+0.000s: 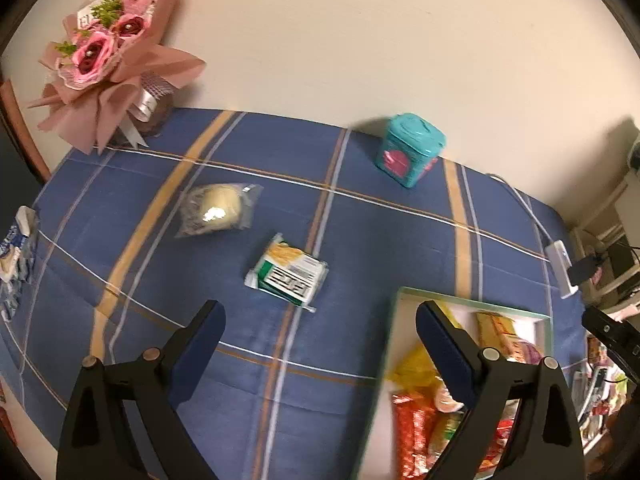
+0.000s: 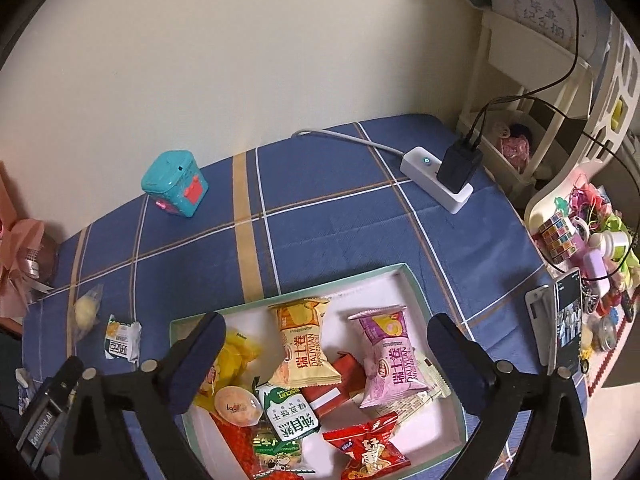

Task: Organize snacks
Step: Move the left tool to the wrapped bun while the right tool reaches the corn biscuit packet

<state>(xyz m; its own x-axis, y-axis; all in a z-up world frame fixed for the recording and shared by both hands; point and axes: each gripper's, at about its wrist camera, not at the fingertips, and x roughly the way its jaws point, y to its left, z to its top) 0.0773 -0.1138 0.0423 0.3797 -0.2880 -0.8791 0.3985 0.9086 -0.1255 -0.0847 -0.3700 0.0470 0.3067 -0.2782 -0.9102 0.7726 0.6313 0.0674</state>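
Observation:
A shallow green-rimmed white box (image 2: 408,276) lies on the blue checked cloth and holds several snack packets, among them a yellow packet (image 2: 304,344) and a pink packet (image 2: 390,356). My right gripper (image 2: 326,340) hangs open above the box with nothing between its fingers. My left gripper (image 1: 320,324) is open too, over bare cloth left of the box (image 1: 394,320). Ahead of it lie a green and white biscuit packet (image 1: 288,274) and a clear-wrapped yellow bun (image 1: 218,212). Both also show in the right wrist view: packet (image 2: 122,338), bun (image 2: 86,312).
A teal tin (image 1: 410,150) stands near the wall. A pink bouquet (image 1: 108,52) sits at the far left corner. A white power strip (image 2: 436,178) with a black charger lies at the right edge, a phone (image 2: 566,316) beside it. A blue-white packet (image 1: 16,248) lies at the left edge.

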